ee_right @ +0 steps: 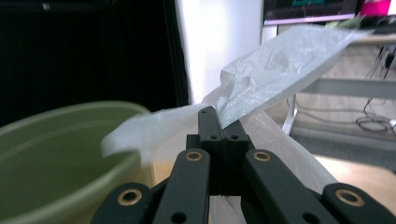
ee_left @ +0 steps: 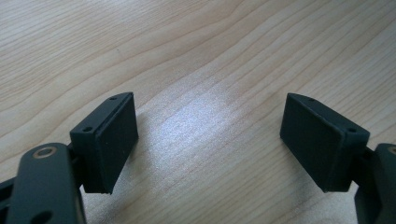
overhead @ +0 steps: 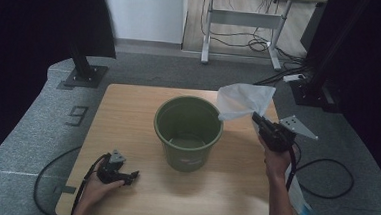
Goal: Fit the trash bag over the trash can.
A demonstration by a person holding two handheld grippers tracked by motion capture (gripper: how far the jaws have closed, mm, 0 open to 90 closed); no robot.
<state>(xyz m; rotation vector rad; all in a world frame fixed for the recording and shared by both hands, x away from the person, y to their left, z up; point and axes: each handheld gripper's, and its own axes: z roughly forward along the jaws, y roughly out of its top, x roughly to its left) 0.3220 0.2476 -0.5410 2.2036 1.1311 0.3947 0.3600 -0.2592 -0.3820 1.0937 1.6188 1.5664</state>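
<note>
Beside the round green plastic bucket [overhead: 188,131], my right gripper [overhead: 256,118] pinches a thin white plastic bag [overhead: 243,100], light and floppy, best held near its edge, while my left gripper [ee_left: 210,140] rests spread.

Left gripper [overhead: 133,175]: black body, small grey three-cornered plate on top, black cable trailing off behind. Jaws in left gripper view: flat rectangular black pads [ee_left: 113,140], two small holes along each upper edge; black link arms with brass-coloured rivets.

Right gripper [overhead: 254,117]: black body, larger grey three-cornered plate with small holes, black cable hanging below. Right gripper view: two black link arms, brass-ringed pivots, dark screw holes.

Person: forearms bare, no sleeves in view.
</note>
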